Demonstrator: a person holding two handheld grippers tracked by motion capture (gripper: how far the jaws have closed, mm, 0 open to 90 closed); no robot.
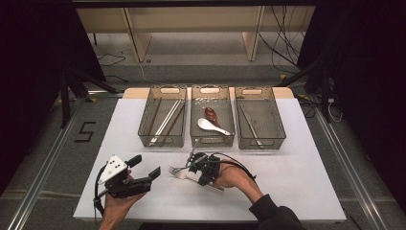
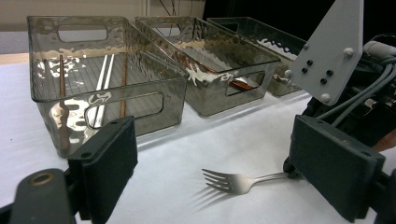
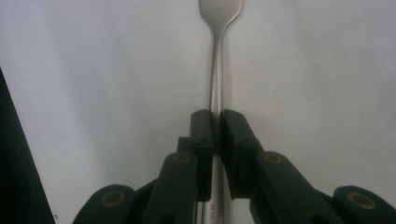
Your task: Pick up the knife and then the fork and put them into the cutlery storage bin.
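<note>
Altogether three smoked plastic bins [image 1: 162, 139] stand side by side on the white table [image 1: 297, 182]: chopsticks [image 1: 165, 117] in the left one, two spoons [image 1: 213, 125] in the middle. One fork [image 1: 178, 173] lies near the front. The right gripper [image 3: 217, 122], held low and pointing left, pinches its handle. The left gripper [image 1: 146, 167], resting in a palm-up hand, has jaws wide apart.
</note>
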